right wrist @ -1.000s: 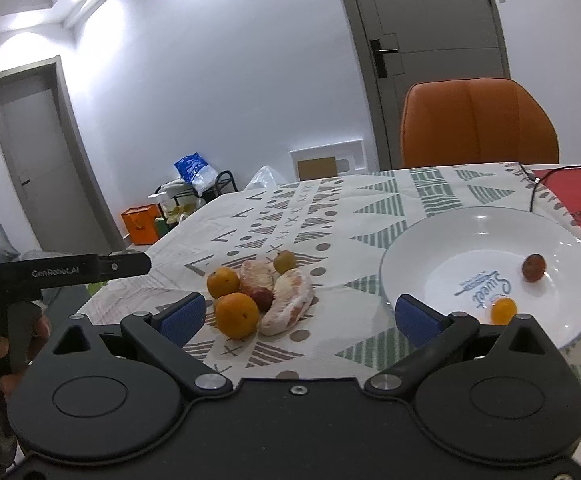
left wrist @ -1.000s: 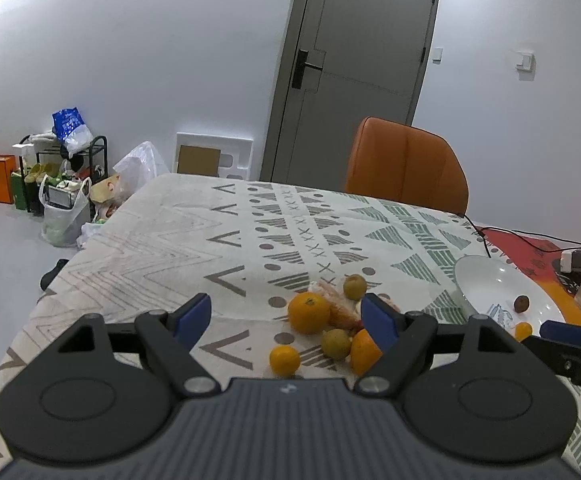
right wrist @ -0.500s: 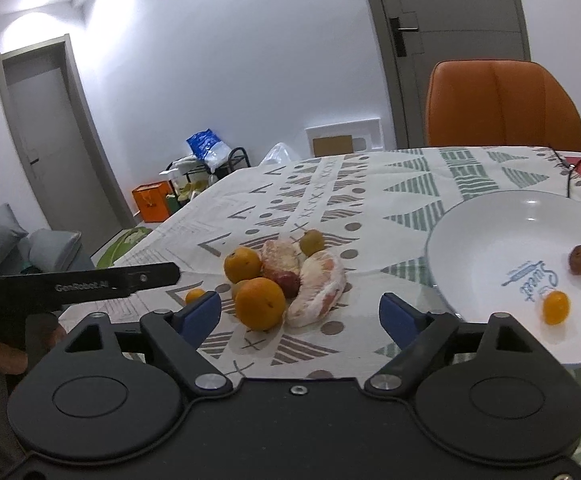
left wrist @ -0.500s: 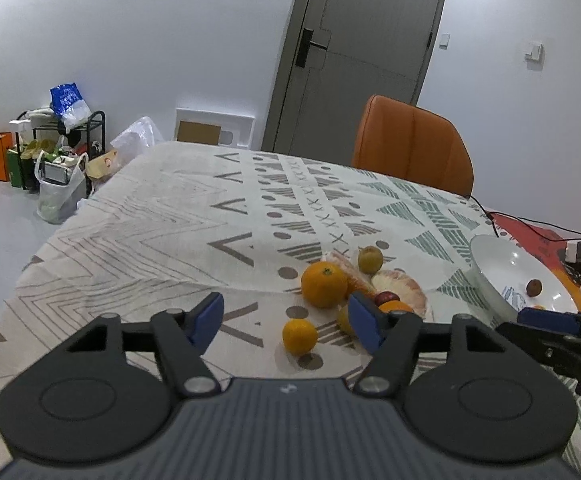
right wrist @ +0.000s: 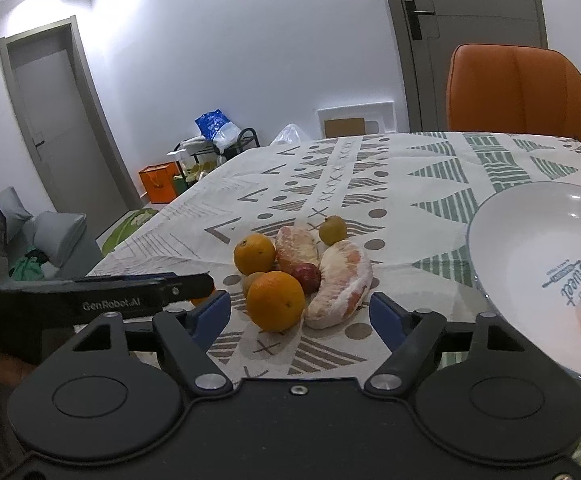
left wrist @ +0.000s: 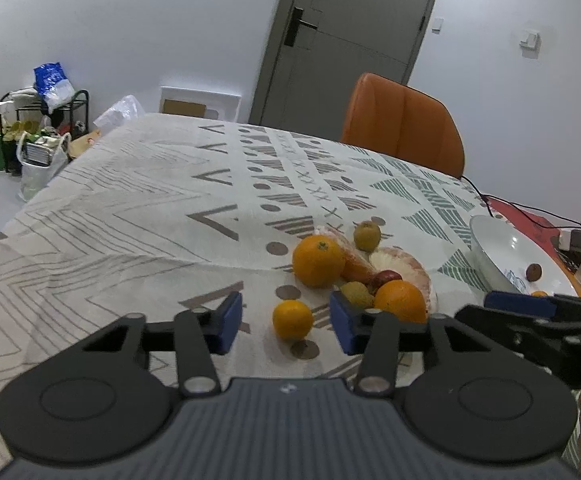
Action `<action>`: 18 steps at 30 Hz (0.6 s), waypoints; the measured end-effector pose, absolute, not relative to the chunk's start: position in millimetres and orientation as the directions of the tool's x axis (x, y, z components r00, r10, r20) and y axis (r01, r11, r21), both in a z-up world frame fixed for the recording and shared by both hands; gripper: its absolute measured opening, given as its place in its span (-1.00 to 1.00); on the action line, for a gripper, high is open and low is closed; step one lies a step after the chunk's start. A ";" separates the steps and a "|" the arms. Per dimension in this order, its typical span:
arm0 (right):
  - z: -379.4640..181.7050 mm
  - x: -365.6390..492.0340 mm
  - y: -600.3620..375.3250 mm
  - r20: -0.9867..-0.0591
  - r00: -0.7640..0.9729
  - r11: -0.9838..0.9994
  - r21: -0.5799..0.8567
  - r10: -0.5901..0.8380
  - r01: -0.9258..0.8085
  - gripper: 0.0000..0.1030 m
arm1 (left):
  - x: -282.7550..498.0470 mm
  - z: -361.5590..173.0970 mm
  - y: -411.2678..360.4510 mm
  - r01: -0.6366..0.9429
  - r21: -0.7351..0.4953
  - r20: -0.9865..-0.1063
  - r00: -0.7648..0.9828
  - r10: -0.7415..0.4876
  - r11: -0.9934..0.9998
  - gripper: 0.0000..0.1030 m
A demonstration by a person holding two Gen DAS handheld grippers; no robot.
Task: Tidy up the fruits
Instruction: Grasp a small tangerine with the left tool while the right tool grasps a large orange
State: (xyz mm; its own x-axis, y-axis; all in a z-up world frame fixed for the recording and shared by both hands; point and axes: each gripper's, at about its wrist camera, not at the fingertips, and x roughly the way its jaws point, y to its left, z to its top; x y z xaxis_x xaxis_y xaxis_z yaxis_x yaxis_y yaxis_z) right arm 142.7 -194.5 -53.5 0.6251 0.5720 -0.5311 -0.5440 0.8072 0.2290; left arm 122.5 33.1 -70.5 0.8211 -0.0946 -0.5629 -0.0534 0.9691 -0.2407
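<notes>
Both tools closing, ungripped — left tool around small orange, right tool empty.

Left gripper pitched downward, jaws closing, blue pads not pressed on anything. Right gripper pitched downward, jaws closing, wider gap, nothing gripped.

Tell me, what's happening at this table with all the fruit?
A person holds a gripper in each hand over a pile of fruit on the table. The left gripper is closing around a small orange, not yet pressing it. The right gripper, also closing, faces a big orange. The bowl already holds two small fruits.
</notes>
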 end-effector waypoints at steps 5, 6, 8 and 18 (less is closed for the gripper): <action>-54.3 147.3 -189.1 -0.536 0.621 0.807 0.228 0.572 -0.545 0.47 | 127.4 -78.6 36.7 -0.052 -0.259 -0.579 0.808 -0.112 0.964 -0.58; -55.2 148.3 -187.9 -0.539 0.619 0.806 0.229 0.572 -0.545 0.47 | 126.8 -78.2 37.6 -0.053 -0.256 -0.577 0.809 -0.109 0.965 -0.58; -57.3 150.7 -185.2 -0.543 0.614 0.805 0.230 0.572 -0.547 0.47 | 125.4 -76.7 39.6 -0.059 -0.250 -0.575 0.812 -0.099 0.967 -0.58; -66.3 158.6 -165.3 -0.562 0.592 0.794 0.223 0.578 -0.565 0.44 | 119.0 -68.9 52.8 -0.090 -0.242 -0.569 0.819 -0.067 0.966 -0.58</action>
State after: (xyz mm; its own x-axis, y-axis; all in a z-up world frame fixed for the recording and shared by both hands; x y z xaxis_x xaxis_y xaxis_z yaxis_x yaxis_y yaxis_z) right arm 158.6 -165.3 -66.3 0.5919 0.5782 -0.5616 -0.5651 0.7945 0.2225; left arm 119.0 52.8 -68.9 0.8193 -0.0666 -0.5694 -0.0896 0.9661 -0.2419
